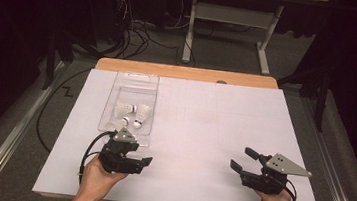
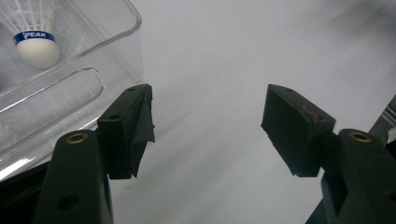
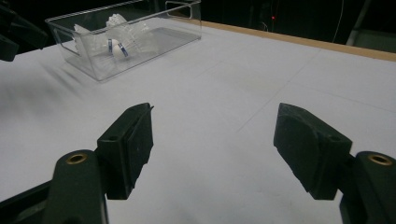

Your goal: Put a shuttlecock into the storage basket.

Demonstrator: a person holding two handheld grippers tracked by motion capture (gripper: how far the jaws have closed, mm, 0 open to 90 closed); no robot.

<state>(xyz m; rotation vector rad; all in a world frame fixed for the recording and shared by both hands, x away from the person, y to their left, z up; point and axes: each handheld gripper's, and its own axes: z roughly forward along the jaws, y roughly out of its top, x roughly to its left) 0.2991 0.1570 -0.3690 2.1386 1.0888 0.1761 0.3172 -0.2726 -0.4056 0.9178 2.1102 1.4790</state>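
Keeping both released, empty, the left hand-held gripper (image 1: 146,161) should clear the bin (image 1: 136,81) and shuttlecocks (image 1: 134,112) gently.

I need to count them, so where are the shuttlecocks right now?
In the high view the shuttlecocks lie inside the clear box on the table's left side, just beyond the left gripper.

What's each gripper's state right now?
Left gripper: open, nothing between the jaws, beside the clear bin.
Right gripper: open, holding nothing.
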